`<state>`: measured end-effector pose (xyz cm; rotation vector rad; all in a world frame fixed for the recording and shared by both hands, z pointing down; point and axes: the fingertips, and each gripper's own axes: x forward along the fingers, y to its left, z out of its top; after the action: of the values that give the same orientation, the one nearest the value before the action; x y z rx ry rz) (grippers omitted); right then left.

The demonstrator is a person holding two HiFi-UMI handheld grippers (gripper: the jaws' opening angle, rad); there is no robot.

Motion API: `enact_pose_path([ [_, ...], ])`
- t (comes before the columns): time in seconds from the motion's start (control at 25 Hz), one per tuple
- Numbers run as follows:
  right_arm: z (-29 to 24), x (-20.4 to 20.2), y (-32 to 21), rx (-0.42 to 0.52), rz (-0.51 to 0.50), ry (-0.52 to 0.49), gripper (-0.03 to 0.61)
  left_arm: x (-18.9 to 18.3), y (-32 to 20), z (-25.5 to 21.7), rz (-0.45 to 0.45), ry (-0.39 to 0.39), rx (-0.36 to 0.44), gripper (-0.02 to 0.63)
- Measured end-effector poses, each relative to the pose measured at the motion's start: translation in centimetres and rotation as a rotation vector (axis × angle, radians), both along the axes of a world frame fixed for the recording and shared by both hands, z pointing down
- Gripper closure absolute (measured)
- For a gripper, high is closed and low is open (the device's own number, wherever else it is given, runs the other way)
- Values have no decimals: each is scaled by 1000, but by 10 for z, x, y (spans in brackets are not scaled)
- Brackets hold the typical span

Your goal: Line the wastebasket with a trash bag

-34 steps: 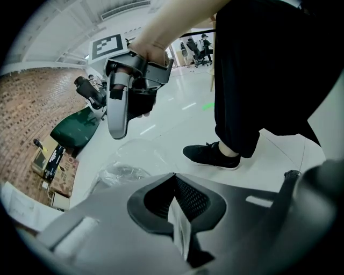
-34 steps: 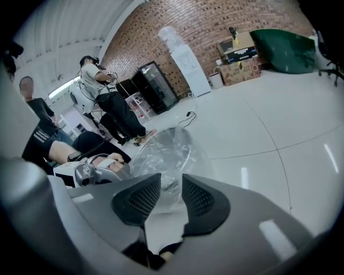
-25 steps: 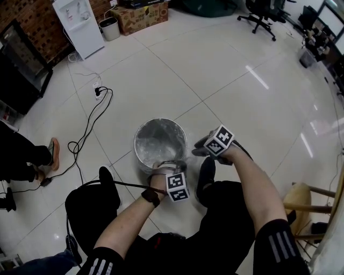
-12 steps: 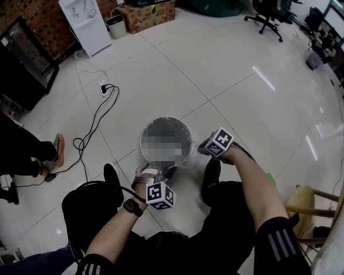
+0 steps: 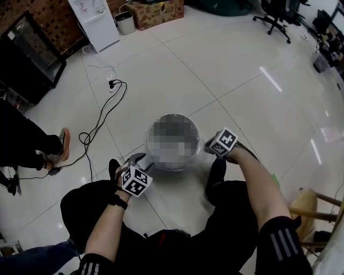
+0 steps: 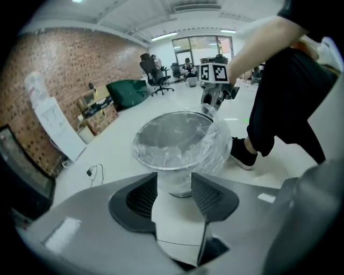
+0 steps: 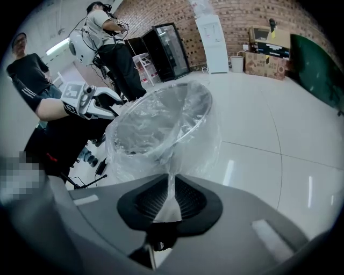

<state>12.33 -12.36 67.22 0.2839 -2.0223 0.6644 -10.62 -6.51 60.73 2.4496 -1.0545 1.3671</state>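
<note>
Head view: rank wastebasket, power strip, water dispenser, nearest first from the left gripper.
1. Wastebasket, just right of the left gripper, whose empty jaws are opening.
2. Power strip, on the floor beyond.
3. Water dispenser, by the far brick wall.

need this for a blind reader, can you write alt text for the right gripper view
The jaws of the right gripper are pinched shut on a fold of the clear trash bag, which is draped over the rim of a round metal wastebasket on a glossy white tile floor. A brick wall and a cardboard box stand behind.
</note>
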Motion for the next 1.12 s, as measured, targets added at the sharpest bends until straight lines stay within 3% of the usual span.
enact_pose_path([
  [0.16,1,-4,-4,14,-3,-3,531,-4,8,27,-28,55,-107,391],
  [0.68,24,-9,-6,38,-13,27,531,8,-13,58,-5,119,-133,385],
  [1.12,41,-13,-17,64,-21,74,531,-2,-26,96,24,64,-199,383],
])
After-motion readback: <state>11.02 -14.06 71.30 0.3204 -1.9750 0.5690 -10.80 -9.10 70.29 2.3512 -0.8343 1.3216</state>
